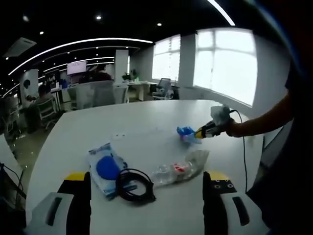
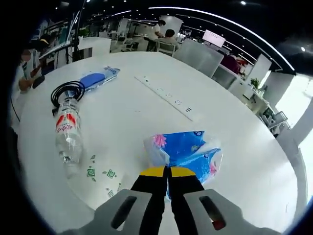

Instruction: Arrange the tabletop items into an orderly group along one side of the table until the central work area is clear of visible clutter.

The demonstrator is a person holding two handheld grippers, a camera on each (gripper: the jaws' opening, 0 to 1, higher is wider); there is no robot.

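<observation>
The blue tissue pack is pinched by the right gripper mid-tabletop — its relocation is judged underway. The left gripper is held spread near the bottle — presumably grasped next.

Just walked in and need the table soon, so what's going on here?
A person is tidying a white table with a handheld gripper in each hand. The right gripper is shut on a blue tissue pack, off to one side. The left gripper hangs open, holding nothing. A plastic bottle, a black cable coil and a blue packet lie together on the table, not yet arranged.
</observation>
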